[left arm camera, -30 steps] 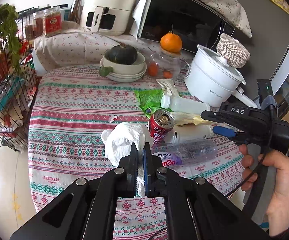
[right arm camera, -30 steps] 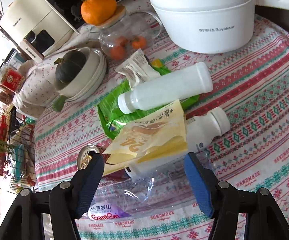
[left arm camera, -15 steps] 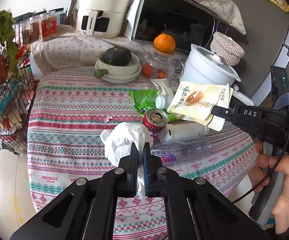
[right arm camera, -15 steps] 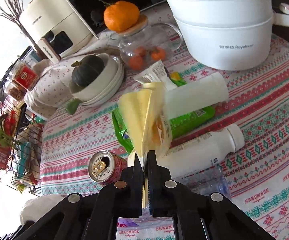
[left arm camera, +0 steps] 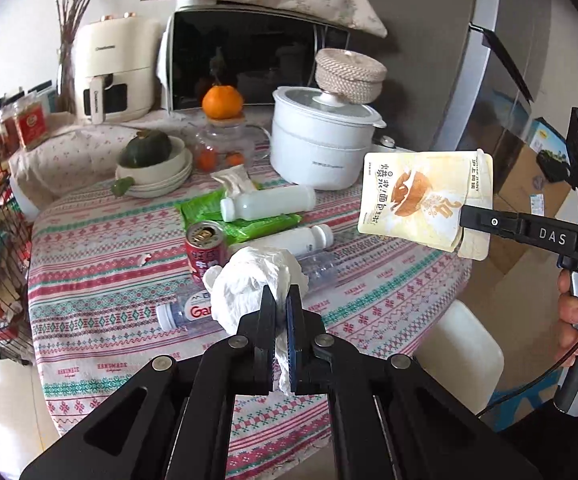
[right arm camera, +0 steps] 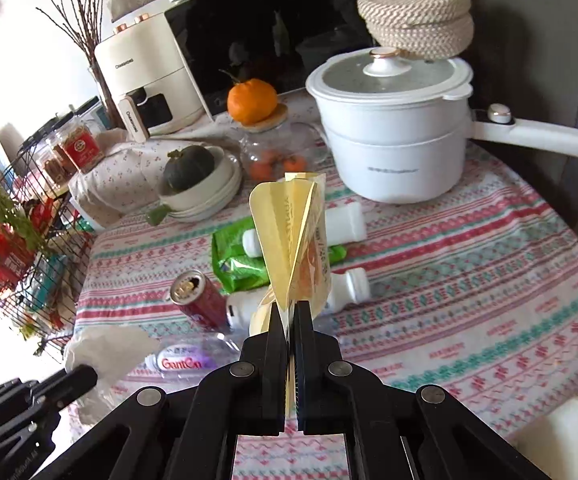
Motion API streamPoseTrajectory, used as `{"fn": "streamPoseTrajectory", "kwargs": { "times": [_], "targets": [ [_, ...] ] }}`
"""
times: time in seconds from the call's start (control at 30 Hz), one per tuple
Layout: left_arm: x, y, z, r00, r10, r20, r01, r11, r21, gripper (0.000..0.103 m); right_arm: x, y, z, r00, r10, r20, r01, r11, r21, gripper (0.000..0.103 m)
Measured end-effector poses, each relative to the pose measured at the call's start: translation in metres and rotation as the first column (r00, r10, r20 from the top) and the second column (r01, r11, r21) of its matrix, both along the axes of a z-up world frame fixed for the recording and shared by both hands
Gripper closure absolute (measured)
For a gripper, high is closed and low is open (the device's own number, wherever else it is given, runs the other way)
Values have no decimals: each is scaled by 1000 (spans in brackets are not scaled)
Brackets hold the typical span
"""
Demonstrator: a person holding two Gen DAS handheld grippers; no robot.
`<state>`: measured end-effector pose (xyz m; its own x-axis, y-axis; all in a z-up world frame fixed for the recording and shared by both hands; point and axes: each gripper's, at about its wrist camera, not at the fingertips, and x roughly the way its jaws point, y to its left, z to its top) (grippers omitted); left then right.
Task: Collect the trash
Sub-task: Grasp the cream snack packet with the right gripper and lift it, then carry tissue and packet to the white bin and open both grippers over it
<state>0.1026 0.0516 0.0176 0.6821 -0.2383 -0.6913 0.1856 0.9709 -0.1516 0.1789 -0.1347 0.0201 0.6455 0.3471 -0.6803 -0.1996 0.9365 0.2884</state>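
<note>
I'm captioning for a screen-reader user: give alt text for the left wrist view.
The left gripper pinches a crumpled white tissue above a patterned tablecloth strewn with bottles and a red can; at right, the right gripper holds up a yellow wrapper.

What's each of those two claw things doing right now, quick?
Left gripper: closed, fingers pinching a crumpled white tissue.
Right gripper: closed, fingers pinching a yellow snack packet, lifted off the table.

I read "DAS" on the right gripper, "GanTen" on the clear bottle and "CHANGHONG" on the cream air fryer. The tablecloth repeated "HANDMADE". The yellow pouch showed "24".
</note>
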Motion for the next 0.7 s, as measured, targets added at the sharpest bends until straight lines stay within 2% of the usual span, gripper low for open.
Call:
{"fn": "streamPoseTrajectory", "kwargs": {
  "times": [0.2, 0.43, 0.5, 0.63, 0.7],
  "targets": [
    [-19, -45, -5, 994, -111, 9, 111, 993, 35, 99, -49, -59, -6, 999, -54, -7, 53, 998, -29, 101],
    [-29, -100, -21, 973, -230, -12, 230, 972, 52, 99, -98, -117, -29, 988, -151, -14, 149, 986, -75, 101],
    [-30, -116, -28, 963, -266, -33, 267, 963, 39, 99, -108, -134, -43, 983, -185, -23, 182, 979, -86, 101],
    [-35, -153, -42, 933, -355, -60, 357, 933, 34, 99, -119, -159, -79, 964, -223, -146, 210, 973, -99, 101],
    [-38, -175, -50, 914, -401, -67, 404, 914, 40, 99, -123, -168, -88, 957, -239, -161, 219, 966, -134, 101]
  ]
}}
